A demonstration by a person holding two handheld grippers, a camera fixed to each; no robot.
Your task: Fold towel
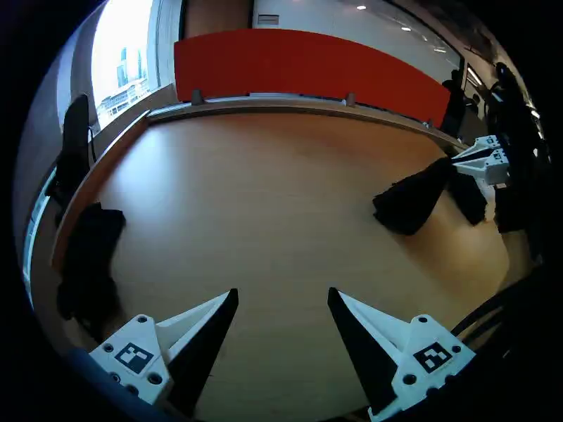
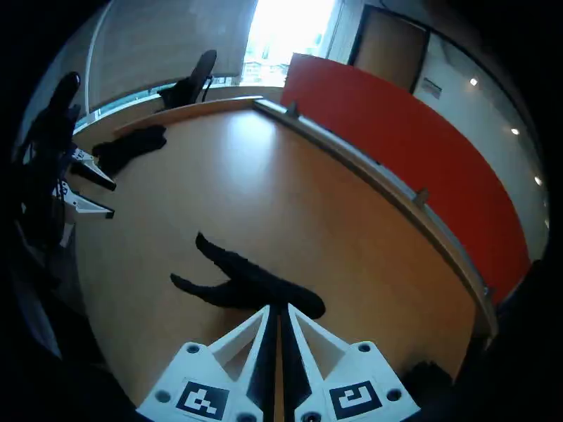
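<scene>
A black towel (image 2: pixel 248 283) lies bunched on the wooden table (image 2: pixel 281 183), just ahead of my right gripper (image 2: pixel 279 309). That gripper's fingers stand almost together, shut on the towel's near edge. In the left gripper view the same towel (image 1: pixel 410 202) hangs in a dark bundle from the right gripper (image 1: pixel 454 160) at the table's right side. My left gripper (image 1: pixel 282 292) is open over bare wood at the near edge, holding nothing, a good distance from the towel. From the right gripper view the left gripper (image 2: pixel 109 197) shows far off at the left, fingers apart.
A second black cloth (image 1: pixel 90 243) lies at the table's left edge, also visible as a dark heap (image 2: pixel 130 148). A red partition (image 1: pixel 302 67) runs along the table's far side. An office chair (image 2: pixel 191 83) stands by the window.
</scene>
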